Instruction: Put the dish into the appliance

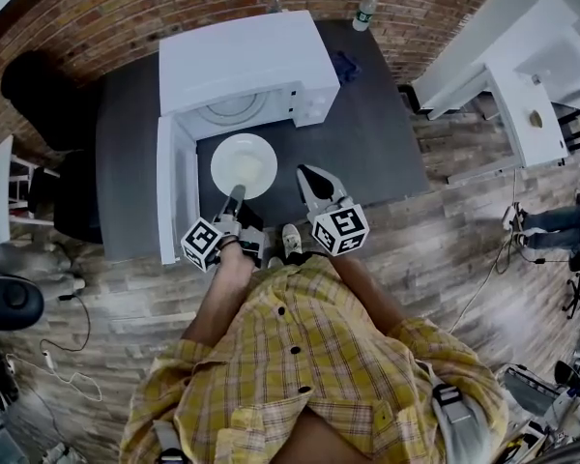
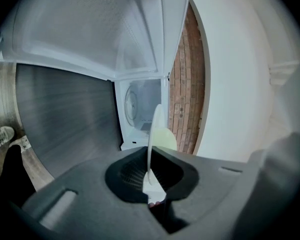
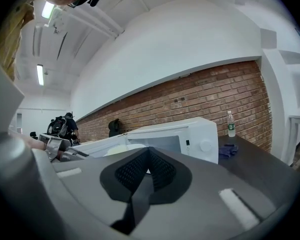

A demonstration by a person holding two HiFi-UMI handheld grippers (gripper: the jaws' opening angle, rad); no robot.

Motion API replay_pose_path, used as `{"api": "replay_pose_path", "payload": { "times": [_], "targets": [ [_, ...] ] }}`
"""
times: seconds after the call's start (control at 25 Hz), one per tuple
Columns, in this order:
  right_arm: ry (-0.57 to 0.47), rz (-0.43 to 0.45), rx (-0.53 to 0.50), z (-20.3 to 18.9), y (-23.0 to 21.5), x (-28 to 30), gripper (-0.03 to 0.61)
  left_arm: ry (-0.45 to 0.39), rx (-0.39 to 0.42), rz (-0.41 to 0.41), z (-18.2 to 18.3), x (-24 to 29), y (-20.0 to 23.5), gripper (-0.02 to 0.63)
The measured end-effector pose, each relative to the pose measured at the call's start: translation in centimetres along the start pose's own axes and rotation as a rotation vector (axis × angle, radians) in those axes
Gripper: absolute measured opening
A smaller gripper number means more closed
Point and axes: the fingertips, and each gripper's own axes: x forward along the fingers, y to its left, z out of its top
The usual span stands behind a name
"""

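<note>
A white plate hangs over the dark table, just in front of the open white microwave. My left gripper is shut on the plate's near rim. In the left gripper view the plate shows edge-on between the pads, with my left gripper pointing at the microwave cavity and its glass turntable. The microwave door swings out to the left. My right gripper stays right of the plate, apart from it. In the right gripper view my right gripper is shut and holds nothing.
Two water bottles stand at the table's back edge and a blue cloth lies right of the microwave. A black chair is on the left. White desks and another person's legs are on the right.
</note>
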Motion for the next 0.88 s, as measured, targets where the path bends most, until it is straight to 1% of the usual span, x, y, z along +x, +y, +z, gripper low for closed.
{"api": "replay_pose_path", "payload": {
  "times": [0.08, 0.2, 0.36, 0.6, 0.8, 0.88],
  "targets": [
    [0.001, 0.017, -0.003, 0.0, -0.4, 0.5, 0.002, -0.021, -0.019, -0.007, 0.4, 0.8, 0.2, 0.012],
    [0.002, 0.033, -0.001, -0.1, -1.1, 1.3, 0.002, -0.044, -0.027, 0.010, 1.2, 1.8, 0.9, 0.012],
    [0.001, 0.064, 0.005, -0.1, -1.8, 2.5, 0.002, -0.075, -0.028, 0.034, 1.9, 3.1, 1.7, 0.012],
    [-0.007, 0.102, -0.013, 0.0, -2.3, 4.5, 0.000, -0.101, -0.026, 0.053, 3.1, 5.3, 2.7, 0.011],
    [0.011, 0.125, -0.021, -0.7, -2.0, 5.7, 0.002, -0.173, -0.061, 0.061, 5.1, 6.7, 4.7, 0.011],
    [0.015, 0.134, -0.021, -0.7, -2.1, 6.1, 0.000, -0.187, -0.062, 0.068, 5.7, 7.6, 5.3, 0.011]
  ]
}}
